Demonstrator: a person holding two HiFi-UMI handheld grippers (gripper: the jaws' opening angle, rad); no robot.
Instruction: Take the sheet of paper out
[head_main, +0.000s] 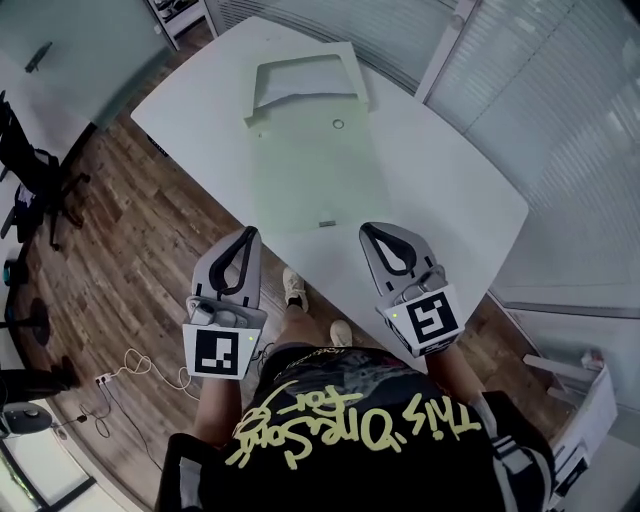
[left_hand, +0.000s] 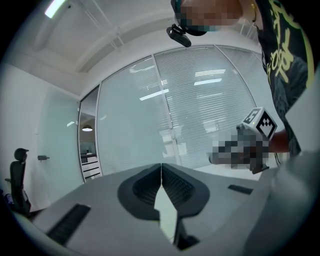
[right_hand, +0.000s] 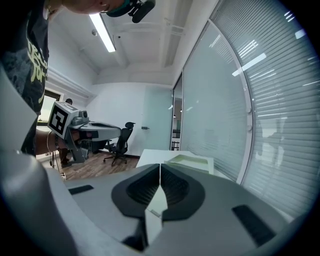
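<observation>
A pale green translucent folder (head_main: 315, 165) lies flat on the white table (head_main: 450, 190), its flap (head_main: 305, 85) folded open at the far end; whether a sheet is inside I cannot tell. My left gripper (head_main: 246, 234) hangs just off the table's near edge, shut and empty. My right gripper (head_main: 372, 230) hovers at the near edge beside the folder's near corner, also shut and empty. In the right gripper view the folder (right_hand: 192, 161) lies ahead of the closed jaws (right_hand: 160, 172). The left gripper view shows closed jaws (left_hand: 161, 170) and the right gripper's marker cube (left_hand: 261, 123).
Glass walls with blinds run behind and to the right of the table. An office chair (head_main: 30, 170) stands on the wooden floor at the left, and cables (head_main: 130, 370) lie near the person's feet (head_main: 295, 290). A white box (head_main: 585, 410) sits at the lower right.
</observation>
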